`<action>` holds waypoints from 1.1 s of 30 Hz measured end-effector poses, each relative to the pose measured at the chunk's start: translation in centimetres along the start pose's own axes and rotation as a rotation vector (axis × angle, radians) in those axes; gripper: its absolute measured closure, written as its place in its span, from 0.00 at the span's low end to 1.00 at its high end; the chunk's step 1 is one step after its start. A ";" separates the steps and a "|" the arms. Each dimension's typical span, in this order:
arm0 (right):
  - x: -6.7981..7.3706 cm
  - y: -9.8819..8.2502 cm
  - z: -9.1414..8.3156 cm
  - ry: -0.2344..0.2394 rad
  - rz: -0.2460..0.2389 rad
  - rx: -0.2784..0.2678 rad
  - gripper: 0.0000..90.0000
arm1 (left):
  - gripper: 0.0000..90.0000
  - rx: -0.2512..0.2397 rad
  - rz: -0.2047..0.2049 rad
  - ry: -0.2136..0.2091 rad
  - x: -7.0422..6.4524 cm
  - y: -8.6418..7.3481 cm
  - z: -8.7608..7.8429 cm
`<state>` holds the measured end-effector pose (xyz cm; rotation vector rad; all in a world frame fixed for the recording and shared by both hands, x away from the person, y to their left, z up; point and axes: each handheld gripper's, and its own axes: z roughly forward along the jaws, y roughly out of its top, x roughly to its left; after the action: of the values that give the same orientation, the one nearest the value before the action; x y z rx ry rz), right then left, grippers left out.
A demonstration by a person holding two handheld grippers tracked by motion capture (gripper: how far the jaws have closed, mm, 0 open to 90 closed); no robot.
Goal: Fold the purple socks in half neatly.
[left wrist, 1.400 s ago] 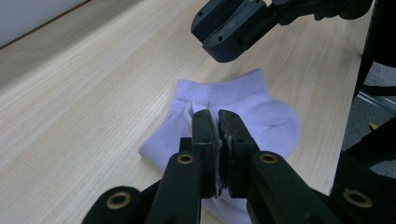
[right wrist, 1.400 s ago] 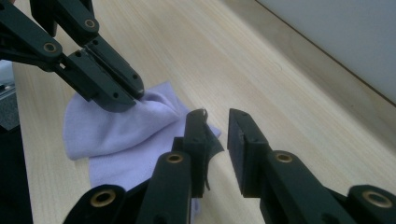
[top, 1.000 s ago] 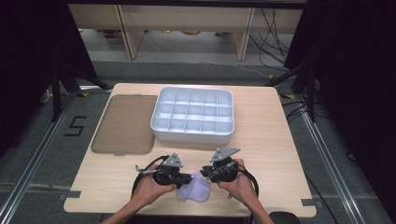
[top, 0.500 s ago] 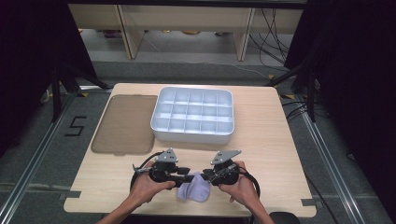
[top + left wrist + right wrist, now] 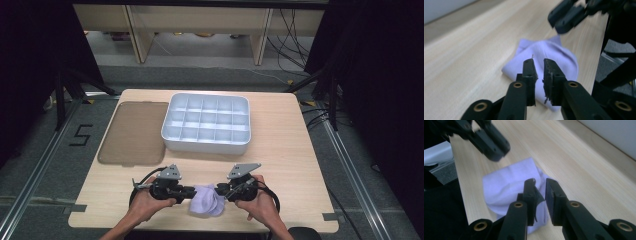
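Note:
A crumpled lavender cloth (image 5: 207,204) lies on the wooden table (image 5: 280,150) near its front edge, between the two hand-held grippers. My left gripper (image 5: 191,192) meets the cloth's left edge. Its jaws have just been closing and now stand nearly together on the lavender cloth (image 5: 549,53), which shows in the narrow slit between them. My right gripper (image 5: 221,192) is at the cloth's right edge. In the right gripper view a fold of the cloth (image 5: 506,182) sits pinched between its jaws. Each gripper shows farther off in the other's view.
A white tray (image 5: 205,142) divided into several compartments stands at the middle of the table. A flat brown lid (image 5: 132,131) lies to its left. The table's front edge runs just below the hands. Dark floor and cables surround the table.
My left gripper has shifted left, away from the table's middle, and its tips now sit at the cloth's left edge. The right gripper has stayed where it was.

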<state>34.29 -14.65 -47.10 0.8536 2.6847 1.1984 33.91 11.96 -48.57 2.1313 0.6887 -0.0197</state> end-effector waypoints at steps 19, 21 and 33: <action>2.0 -0.1 2.3 0.022 -0.118 0.135 0.97 | 0.94 0.102 0.077 0.011 -1.6 -1.6 2.1; 1.7 -0.5 2.4 0.006 -0.110 0.149 0.97 | 0.94 0.108 0.097 0.018 -1.5 -1.5 2.1; 1.3 -0.9 2.6 0.011 -0.098 0.166 0.97 | 0.94 0.040 0.105 0.058 -1.1 -0.1 1.5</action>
<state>33.54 -12.74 -49.29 0.7252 2.8296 0.9748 33.28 10.39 -49.35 2.2117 0.6139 0.0867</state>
